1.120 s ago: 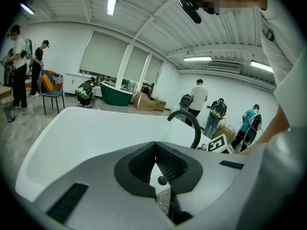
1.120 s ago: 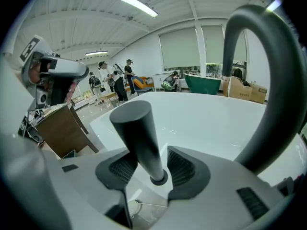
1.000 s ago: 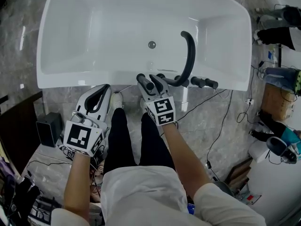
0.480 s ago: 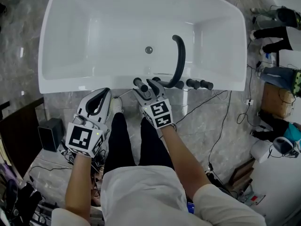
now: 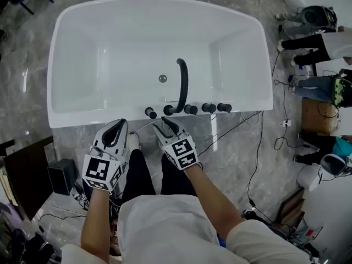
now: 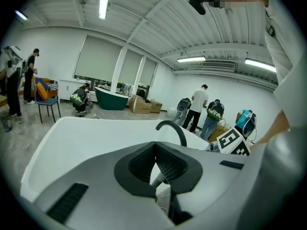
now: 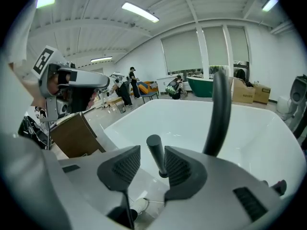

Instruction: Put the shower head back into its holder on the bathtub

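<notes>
The black shower head (image 5: 149, 113) stands upright in its holder on the near rim of the white bathtub (image 5: 71, 117), left of the curved black spout (image 5: 182, 84). My right gripper (image 5: 164, 126) hangs just short of the rim, a little apart from the shower head. Its jaws have just been closing and stand open, pressing on nothing. In the right gripper view the shower head (image 7: 156, 155) shows beyond the gap, with the spout (image 7: 218, 114) to its right. My left gripper (image 5: 116, 126) is shut and empty, over the floor in front of the tub.
Three black knobs (image 5: 208, 108) sit on the rim right of the spout. Cables (image 5: 258, 147) trail over the marble floor at the right, near boxes and people. A brown board (image 5: 27, 175) and a black box (image 5: 60, 175) stand at the left. The person's legs are below the grippers.
My right gripper has drawn back from the shower head, which stays standing on the rim. Both grippers have risen and moved away from the tub.
</notes>
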